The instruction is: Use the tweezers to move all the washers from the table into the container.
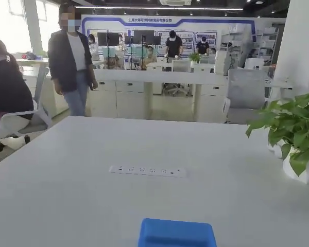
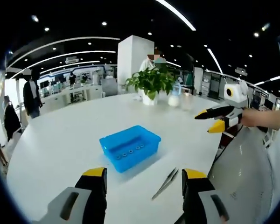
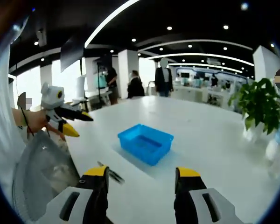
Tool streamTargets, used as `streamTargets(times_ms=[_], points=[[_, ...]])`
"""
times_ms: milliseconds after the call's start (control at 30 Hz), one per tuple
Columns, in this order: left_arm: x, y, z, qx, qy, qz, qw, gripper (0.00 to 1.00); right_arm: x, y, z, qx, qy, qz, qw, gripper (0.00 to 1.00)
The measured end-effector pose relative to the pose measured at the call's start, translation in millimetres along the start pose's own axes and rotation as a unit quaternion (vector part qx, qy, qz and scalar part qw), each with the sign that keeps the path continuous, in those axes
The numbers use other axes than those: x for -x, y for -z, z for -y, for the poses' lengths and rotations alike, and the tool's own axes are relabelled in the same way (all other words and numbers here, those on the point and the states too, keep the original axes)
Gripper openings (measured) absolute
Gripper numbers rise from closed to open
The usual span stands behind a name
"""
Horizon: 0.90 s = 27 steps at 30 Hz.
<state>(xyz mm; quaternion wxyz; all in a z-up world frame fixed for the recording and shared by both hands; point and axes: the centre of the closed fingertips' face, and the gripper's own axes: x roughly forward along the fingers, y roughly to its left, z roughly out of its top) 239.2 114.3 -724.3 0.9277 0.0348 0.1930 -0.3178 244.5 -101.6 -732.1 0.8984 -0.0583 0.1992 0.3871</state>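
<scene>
1. Bottom of the left gripper view: the left gripper (image 2: 144,173) gapes wide, holding nothing.
2. Centre: the blue container (image 2: 129,147) holds the washers (image 2: 128,151).
3. Lower right of it: the tweezers (image 2: 165,183) lie on the table (image 2: 60,140).
4. Far right: the right gripper (image 2: 206,122) is spread apart and empty.

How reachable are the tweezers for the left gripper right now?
Probably yes: the tweezers lie flat on bare table just ahead of the left gripper, whose jaws stand open, nearer than the blue container. Nothing lies between; the right gripper hangs off to the side.
</scene>
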Motion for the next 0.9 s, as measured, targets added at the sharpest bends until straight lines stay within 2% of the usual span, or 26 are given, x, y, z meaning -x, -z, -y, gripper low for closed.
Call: streamTargets(times_ms=[100,167,300,367,400,467,533,600,733,800,833,900], points=[[8.0,-16.1,-3.7,0.015,-0.028,0.054,0.998,0.75,4.7,-6.1,3.5,0.0,0.006,0.016,0.9999,0.58],[13.1,-22.6,-4.0,0.021,-0.045,0.079,0.9957,0.81,7.7,-11.3,4.9,-0.003,0.009,0.028,0.9996,0.62],[17.8,-29.3,-1.1,0.043,-0.056,0.108,0.9917,0.92,12.1,-17.9,6.1,-0.004,0.009,0.045,0.9989,0.68],[19.6,-34.5,-1.7,0.063,-0.059,0.129,0.9878,0.96,13.7,-21.9,6.1,-0.008,0.01,0.057,0.9983,0.7],[21.9,-38.1,-5.3,0.071,-0.071,0.145,0.9842,0.99,13.6,-24.0,4.5,-0.011,0.006,0.063,0.9979,0.73],[25.0,-41.7,-5.2,0.081,-0.073,0.161,0.9809,0.99,13.1,-25.9,3.7,-0.014,0.003,0.068,0.9976,0.78],[30.1,-45.5,-10.1,0.1,-0.086,0.182,0.9745,0.99,12.1,-28.7,1.8,-0.022,-0.002,0.071,0.9972,0.84],[35.2,-46.8,-13.8,0.106,-0.096,0.195,0.9703,0.99,11.0,-32.9,-0.8,-0.023,-0.01,0.078,0.9966,0.87],[41.9,-39.2,-20.9,0.116,-0.1,0.196,0.9686,0.99,10.5,-40.5,1.3,-0.024,0.001,0.089,0.9957,0.91],[43.4,-33.4,-26.1,0.13,-0.102,0.185,0.9688,0.99,12.3,-47.5,6.9,-0.049,0.023,0.105,0.993,0.96],[45.7,-33.3,-28.0,0.13,-0.101,0.186,0.9686,0.99,14.3,-52.3,9.5,-0.068,0.035,0.12,0.9898,0.97],[49.2,-32.3,-32.3,0.126,-0.104,0.19,0.9682,0.99,16.2,-60.9,10.3,-0.086,0.039,0.151,0.9841,0.99]])
